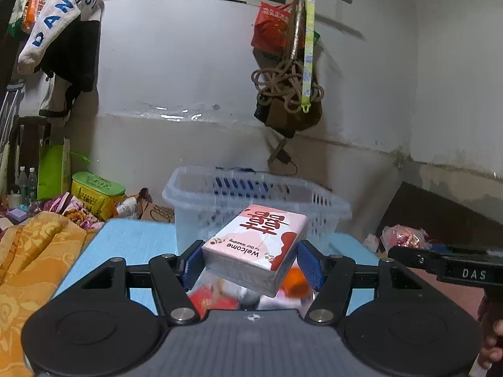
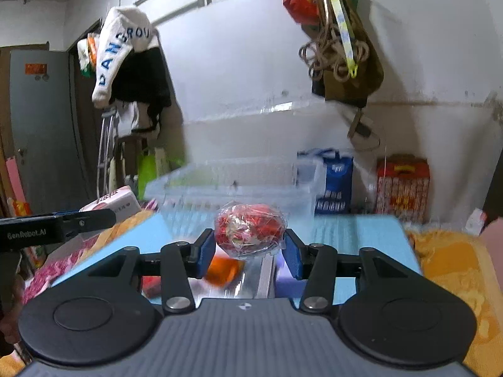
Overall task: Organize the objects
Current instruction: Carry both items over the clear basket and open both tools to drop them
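Observation:
My left gripper (image 1: pixel 251 264) is shut on a pink and white tissue pack (image 1: pixel 257 245) printed "Welcome", held above the blue table (image 1: pixel 132 242) in front of a clear plastic basket (image 1: pixel 251 198). My right gripper (image 2: pixel 248 248) is shut on a clear bag of red sweets (image 2: pixel 250 231), held in front of the same basket (image 2: pixel 229 185). The tissue pack also shows at the left of the right wrist view (image 2: pixel 113 202), with the left gripper's arm (image 2: pixel 56 223). The right gripper's arm shows at the right of the left wrist view (image 1: pixel 446 267).
Blurred red and orange items (image 1: pixel 220 298) lie on the table under the grippers. An orange blanket (image 1: pixel 28 267) lies left of the table. A blue bag (image 2: pixel 336 182) and a red box (image 2: pixel 402 185) stand behind. Clothes (image 1: pixel 63 31) and bags (image 1: pixel 289 78) hang on the wall.

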`<state>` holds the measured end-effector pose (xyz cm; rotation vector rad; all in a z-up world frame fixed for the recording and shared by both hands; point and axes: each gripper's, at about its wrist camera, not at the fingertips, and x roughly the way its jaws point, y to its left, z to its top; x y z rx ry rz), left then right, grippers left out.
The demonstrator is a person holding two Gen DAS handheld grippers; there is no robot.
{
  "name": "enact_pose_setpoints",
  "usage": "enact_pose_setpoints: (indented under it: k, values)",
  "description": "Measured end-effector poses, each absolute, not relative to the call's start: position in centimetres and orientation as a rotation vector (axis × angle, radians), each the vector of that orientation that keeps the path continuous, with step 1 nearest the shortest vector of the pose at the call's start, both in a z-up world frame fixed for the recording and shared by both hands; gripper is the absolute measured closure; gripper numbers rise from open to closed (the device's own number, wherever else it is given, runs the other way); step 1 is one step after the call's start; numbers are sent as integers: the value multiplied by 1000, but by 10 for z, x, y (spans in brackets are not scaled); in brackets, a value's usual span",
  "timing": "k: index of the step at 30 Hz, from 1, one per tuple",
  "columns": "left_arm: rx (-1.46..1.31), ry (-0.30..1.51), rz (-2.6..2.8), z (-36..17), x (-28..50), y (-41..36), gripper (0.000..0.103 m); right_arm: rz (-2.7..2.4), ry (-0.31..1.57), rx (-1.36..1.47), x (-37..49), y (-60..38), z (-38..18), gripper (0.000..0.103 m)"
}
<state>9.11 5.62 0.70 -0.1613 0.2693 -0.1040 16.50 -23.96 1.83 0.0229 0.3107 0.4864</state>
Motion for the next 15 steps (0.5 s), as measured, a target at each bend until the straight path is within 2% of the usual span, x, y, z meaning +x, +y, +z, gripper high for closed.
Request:
enact_pose_setpoints:
  k: [7, 13, 14, 15]
  values:
    - [-154, 247, -71, 64, 175, 60, 36, 455, 301, 2, 245, -204, 50, 52]
    - [-144, 321, -50, 61, 249, 65, 36, 429, 355, -26, 307, -182, 37, 50]
    - [-157, 326, -63, 58, 256, 67, 36, 437, 361, -22, 312, -181, 35, 38]
    - [-163, 326, -68, 56, 261, 68, 28, 430, 366, -24, 313, -180, 34, 13]
